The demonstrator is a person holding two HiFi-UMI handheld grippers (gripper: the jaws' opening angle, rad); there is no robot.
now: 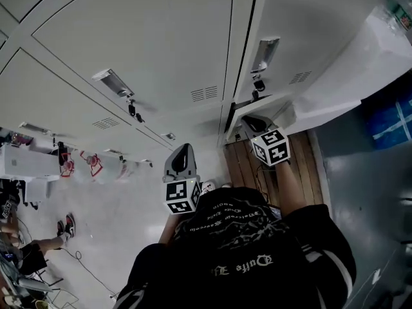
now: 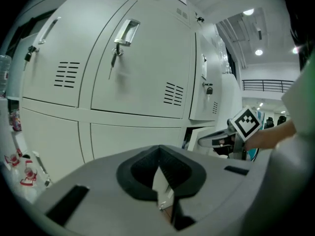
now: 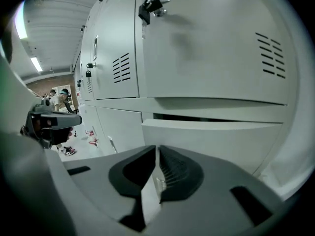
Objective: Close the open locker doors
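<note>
Right gripper [image 1: 253,121] is just before the open door [image 3: 211,139], jaws closed, apparently on nothing. Left gripper [image 1: 183,152], left of that door, jaws together, faces closed lockers [image 2: 138,73].

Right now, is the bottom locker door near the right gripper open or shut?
Open. The bottom locker door stands out from the lockers, and a dark gap shows behind its top edge.

A wall of pale grey metal lockers [image 1: 148,44] closes off the way ahead of both grippers. The swung-out pale grey locker door [image 1: 347,76] stands just before the right gripper [image 1: 255,121] and bars its right side. Left of the left gripper [image 1: 185,149], light floor [image 1: 116,217] lies open up to small red-and-white clutter [image 1: 90,165].
</note>
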